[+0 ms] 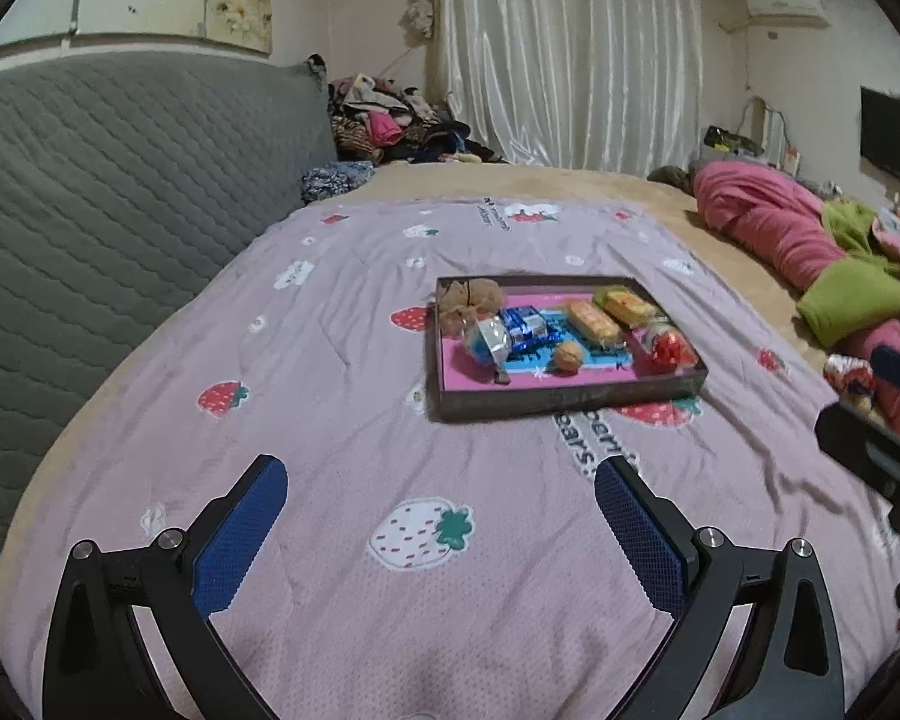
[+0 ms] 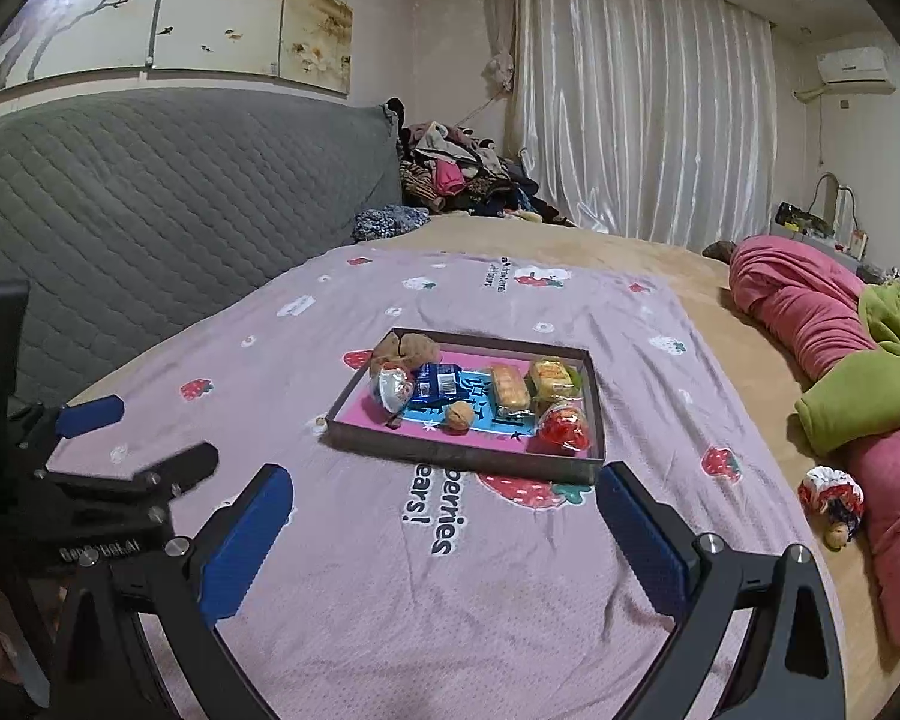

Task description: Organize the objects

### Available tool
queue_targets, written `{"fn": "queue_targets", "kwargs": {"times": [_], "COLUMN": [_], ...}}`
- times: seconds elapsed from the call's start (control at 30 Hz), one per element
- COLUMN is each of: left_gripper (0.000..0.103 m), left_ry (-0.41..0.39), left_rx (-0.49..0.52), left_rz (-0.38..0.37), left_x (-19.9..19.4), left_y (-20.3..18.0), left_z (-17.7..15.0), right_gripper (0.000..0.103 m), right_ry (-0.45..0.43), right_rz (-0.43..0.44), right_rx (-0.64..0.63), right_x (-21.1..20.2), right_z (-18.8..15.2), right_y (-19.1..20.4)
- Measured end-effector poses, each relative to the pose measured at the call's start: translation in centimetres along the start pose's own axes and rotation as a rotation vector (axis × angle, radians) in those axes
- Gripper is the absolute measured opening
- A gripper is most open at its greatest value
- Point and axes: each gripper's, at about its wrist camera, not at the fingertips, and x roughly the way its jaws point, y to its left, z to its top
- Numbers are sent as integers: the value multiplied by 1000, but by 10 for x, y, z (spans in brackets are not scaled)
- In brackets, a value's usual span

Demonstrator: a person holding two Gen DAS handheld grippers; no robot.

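Both grippers wide open, empty, short of the tray on the bed.

Tray (image 2: 462, 456) near middle of pink strawberry blanket (image 2: 390, 600), long axis running left-right, snacks inside; straight ahead of right gripper (image 2: 444, 516), ahead and slightly rightward of left gripper (image 1: 441, 507). One loose wrapped snack (image 2: 831, 501) off the blanket by its right edge, beside the pink bedding (image 2: 810, 312). Nearer the right gripper, lying to its right. Likely next pick; reach rightward, then carry left to the tray.
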Motion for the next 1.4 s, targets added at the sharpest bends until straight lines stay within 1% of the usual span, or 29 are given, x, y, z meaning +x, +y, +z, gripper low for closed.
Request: {"fn": "queue_targets", "kwargs": {"times": [0.23,0.37,0.5,0.6,0.8,0.9,1.03,1.2,1.4], "left_gripper": [102,102,102,102,102,102,102,102,102], "left_ry": [18,26,37,42,51,43,26,20,30], "left_rx": [-18,-14,-20,-11,13,14,11,5,5], "left_rz": [-4,9,-1,-5,11,1,17,4,-6], "left_x": [-2,-3,-2,-1,5,6,7,11,22], "left_y": [6,4,1,-4,-14,-16,-19,-21,-26], "left_z": [-18,-27,-35,-39,-46,-49,-50,-52,-56], "right_gripper": [102,102,102,102,102,102,102,102,102], "right_ry": [4,12,26,32,39,29,10,-12,1], "right_rz": [4,1,2,3,3,1,-1,-12,-25], "right_rx": [5,9,8,9,12,31,61,77,104], "right_x": [-7,-10,-10,-11,-5,-1,1,2,11], "right_z": [-11,-16,-25,-33,-45,-53,-59,-62,-71], "right_y": [2,2,1,1,-4,-10,-21,-33,-46]}}
